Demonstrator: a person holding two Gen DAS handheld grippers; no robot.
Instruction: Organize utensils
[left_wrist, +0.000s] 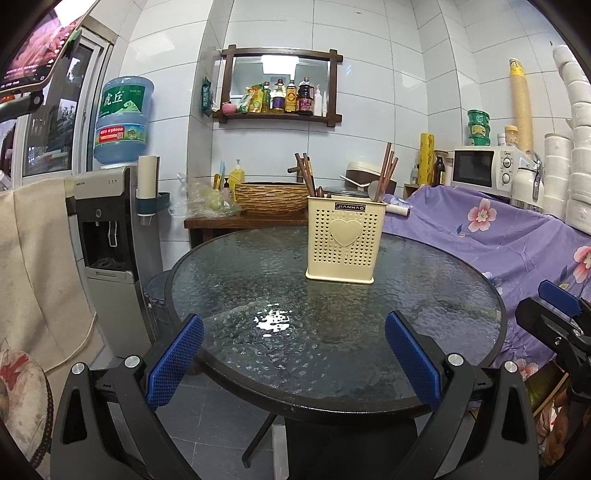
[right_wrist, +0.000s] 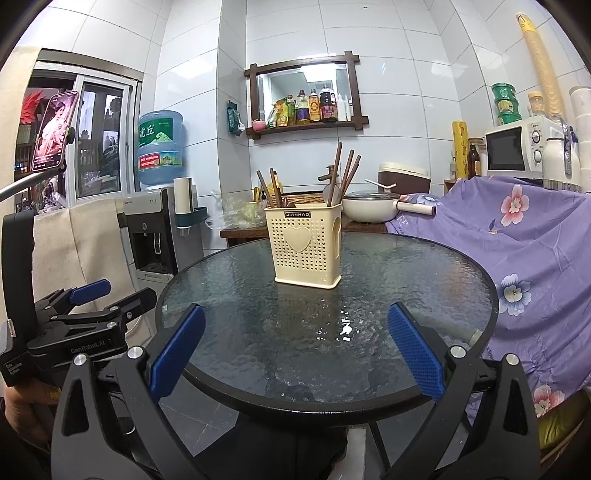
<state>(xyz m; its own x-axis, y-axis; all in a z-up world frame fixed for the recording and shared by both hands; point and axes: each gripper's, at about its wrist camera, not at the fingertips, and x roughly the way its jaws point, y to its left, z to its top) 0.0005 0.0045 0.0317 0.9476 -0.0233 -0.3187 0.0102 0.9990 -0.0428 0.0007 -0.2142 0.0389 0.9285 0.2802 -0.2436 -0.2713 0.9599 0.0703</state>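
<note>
Round glass-topped table (left_wrist: 229, 295) with a black rim, and the cream utensil holder (left_wrist: 345, 240) stands upright on it toward the far side, a heart on its perforated front. Brown chopsticks (left_wrist: 388, 166) stick up out of the holder in 2 bunches, 1 on the left side, 1 on the right, leaning slightly outward. A grey spoon-like head (left_wrist: 375, 190) shows at the right bunch; can't tell exactly what it is. Rest of the tabletop is bare glass with a light glare.

Left gripper (left_wrist: 293, 354) hovers at the near edge of the table, jaws spread wide, nothing between the blue pads (left_wrist: 175, 363). Right gripper (right_wrist: 295, 350) same deal: held over the near rim, jaws wide apart, empty. Both well apart from the holder. In the right wrist view the left gripper sits off to the left, a hand (right_wrist: 26, 406) partly visible under it.

Behind the table: low wooden bench with a woven basket (left_wrist: 271, 197), a white pot (right_wrist: 369, 210) with a lid, a water dispenser (left_wrist: 110, 229) carrying a blue bottle, a wall shelf (left_wrist: 280, 86) with sauce bottles, a white microwave (left_wrist: 484, 168). Purple floral cloth (left_wrist: 498, 236) drapes over something on the right, just beside the table.
</note>
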